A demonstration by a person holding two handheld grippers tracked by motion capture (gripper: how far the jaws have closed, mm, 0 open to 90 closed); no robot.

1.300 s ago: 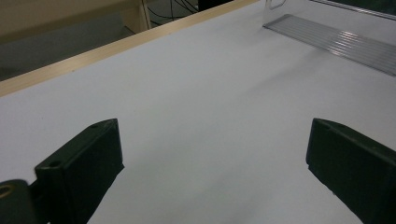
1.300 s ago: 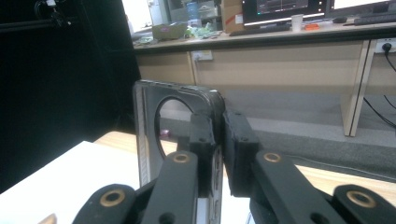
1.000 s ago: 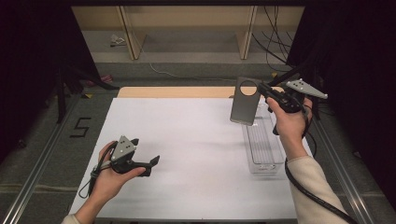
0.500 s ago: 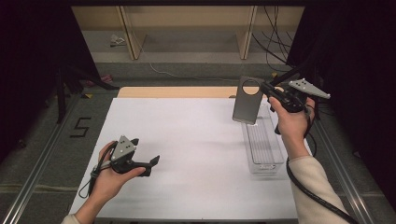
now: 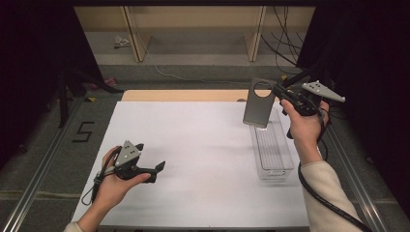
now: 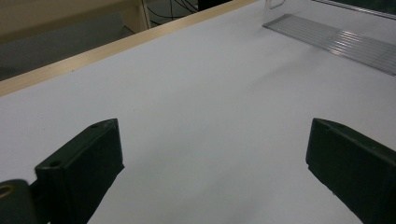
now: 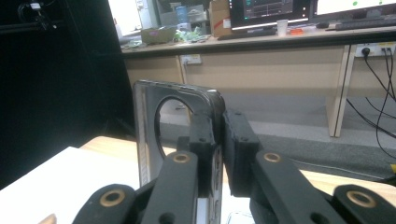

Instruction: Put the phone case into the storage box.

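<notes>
Grey flat metal plate with a round hole near its top (image 5: 259, 104) is held upright above the far end of the clear ribbed plastic tray (image 5: 271, 150), at the upper right of the high view. The right tool (image 5: 279, 92) pinches the plate's upper right edge; in the right gripper view its jaws press on the plate (image 7: 154, 140) just beside the hole. The plate's long axis stands near vertical, while the tray's long axis runs from the far edge toward the person. The tray lies directly below and nearer the person than the plate, so the coming move probably calls for lowering and tipping the plate along the tray's length. The left tool (image 5: 157, 169) rests at the lower left of the white tabletop (image 5: 193, 140), jaws spread and empty, well apart from the tray.
</notes>
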